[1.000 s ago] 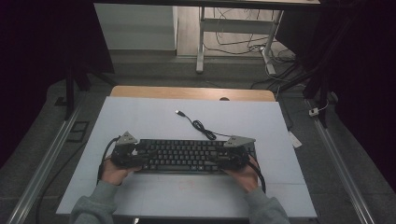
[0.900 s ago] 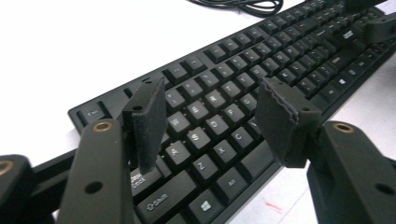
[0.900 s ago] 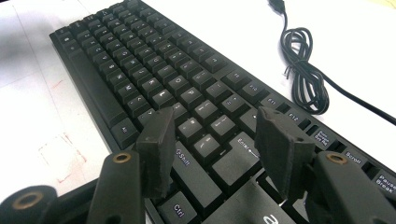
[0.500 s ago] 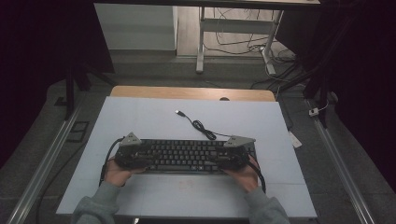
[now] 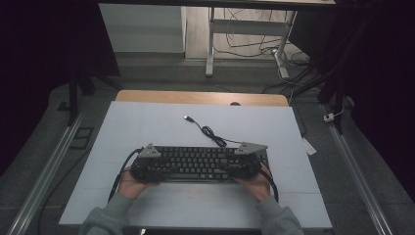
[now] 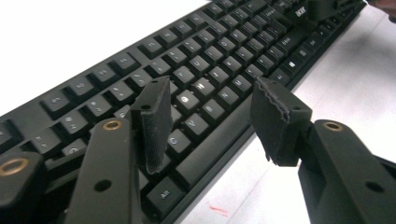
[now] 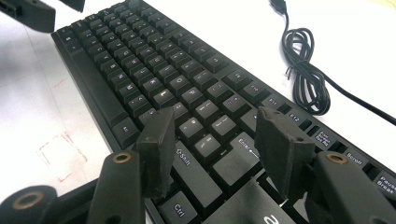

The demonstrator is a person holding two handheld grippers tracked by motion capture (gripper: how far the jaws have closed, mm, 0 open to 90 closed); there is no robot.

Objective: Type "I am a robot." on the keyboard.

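- Keyboard (image 5: 198, 164) is lying w/ its long axis running straight from your left gripper (image 5: 147, 164) to your right gripper (image 5: 247, 164), across the near part of the table (image 5: 147, 122).
- Left gripper (image 6: 210, 121): jaws are standing apart, gripping nothing; letter keys and near edge of the board are sitting directly beneath and ahead of the tips.
- Right gripper (image 7: 215, 144): jaws are also gaping, empty, hanging over the Shift/Enter end (image 7: 187, 116).
- You're holding one gripper at each end, so neither is nearer.
- Cable (image 7: 303, 70) is trailing off beyond the right gripper, away from you, plug end (image 5: 187, 118) lying loose on the table.
- Judging: any lift is turning on both ends rising together.
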